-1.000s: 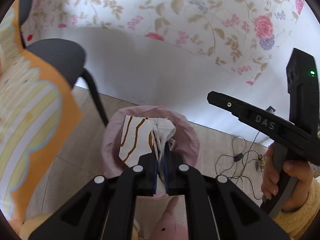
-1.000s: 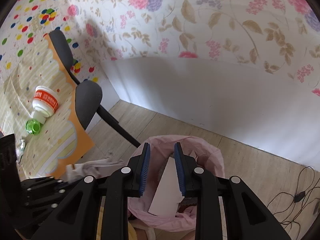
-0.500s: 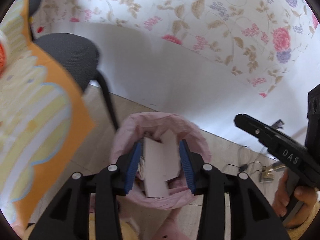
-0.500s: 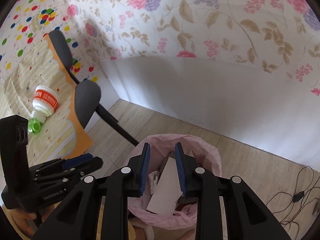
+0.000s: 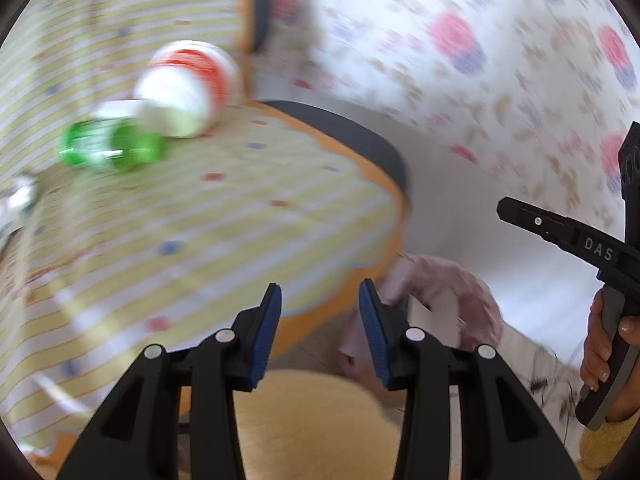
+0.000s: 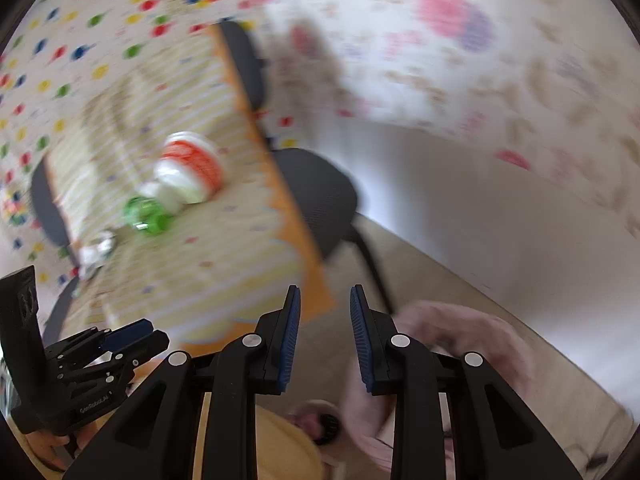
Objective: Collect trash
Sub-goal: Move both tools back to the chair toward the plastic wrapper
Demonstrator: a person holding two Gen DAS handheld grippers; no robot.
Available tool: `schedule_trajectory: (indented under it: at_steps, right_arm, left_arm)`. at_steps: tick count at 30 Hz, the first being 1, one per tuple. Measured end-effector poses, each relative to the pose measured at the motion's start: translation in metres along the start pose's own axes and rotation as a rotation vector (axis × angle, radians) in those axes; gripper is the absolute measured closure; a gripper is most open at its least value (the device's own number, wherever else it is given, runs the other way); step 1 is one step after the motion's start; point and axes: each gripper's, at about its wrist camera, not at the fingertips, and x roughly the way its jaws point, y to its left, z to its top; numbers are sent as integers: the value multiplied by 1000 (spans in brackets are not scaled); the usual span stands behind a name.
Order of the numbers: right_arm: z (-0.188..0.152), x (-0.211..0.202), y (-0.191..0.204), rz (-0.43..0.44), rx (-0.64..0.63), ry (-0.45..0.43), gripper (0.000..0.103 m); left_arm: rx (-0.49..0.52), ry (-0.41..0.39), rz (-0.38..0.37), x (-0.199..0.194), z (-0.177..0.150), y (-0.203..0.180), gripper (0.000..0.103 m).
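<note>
Both views are motion-blurred. My left gripper (image 5: 320, 320) is open and empty, over the near edge of the striped table (image 5: 240, 220). My right gripper (image 6: 322, 334) is open and empty too; it also shows at the right of the left wrist view (image 5: 560, 232). A white cup with an orange band (image 5: 188, 80) and a green plastic bottle (image 5: 108, 146) lie on the table, far from both grippers; both show in the right wrist view, cup (image 6: 190, 168) and bottle (image 6: 146, 216). The pink-lined trash bin (image 5: 448, 296) holds paper, low right; it also shows in the right wrist view (image 6: 460, 348).
A crumpled silvery scrap (image 6: 96, 250) lies on the table left of the bottle. Black chairs (image 6: 316, 196) stand by the table and the flowered wall. The left gripper's body shows at lower left of the right wrist view (image 6: 80, 372). Cables lie on the floor (image 5: 556, 396).
My left gripper opened and dropped the striped paper into the bin. Both grippers then swung left, away from the bin toward the table.
</note>
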Motion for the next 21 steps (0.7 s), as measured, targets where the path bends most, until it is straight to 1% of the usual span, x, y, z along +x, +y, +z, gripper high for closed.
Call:
schedule_trajectory:
  at_steps: [1,2,3,7,9,11,13,16,21]
  right_arm:
    - [3,4,11,20,-18,4,74]
    - [5,7,20,38,-31,8,74]
    - [9,14,35,67,-52,17,74]
    - [16,35,84,137,-149,47,74]
    - [21,47,112,177,-192,63,73]
    - [25,56,136,192,-230,60,69]
    - [26,62,156,200,-265,56,69]
    - [28,72,185,222,-300,68,69]
    - [28,96,249,264,-382,106,66]
  left_arm:
    - [-21,-17,36,-8,-1,13,63]
    - [-36,-25,70,-14,-2,23,58]
    - [-47,-31,94,-18,-3,31,56]
    - [-117,-56,203,-40,-8,79,55]
    - [-158,-71,250,-49,-9,103,52]
    - [-209,-87,306,-62,-12,131,39]
    - [-244,-91,366,-72,-14,152,36]
    - [-284,-76,420,-80,-19,179,36]
    - [-368,-76,450,-95,-27,226,36]
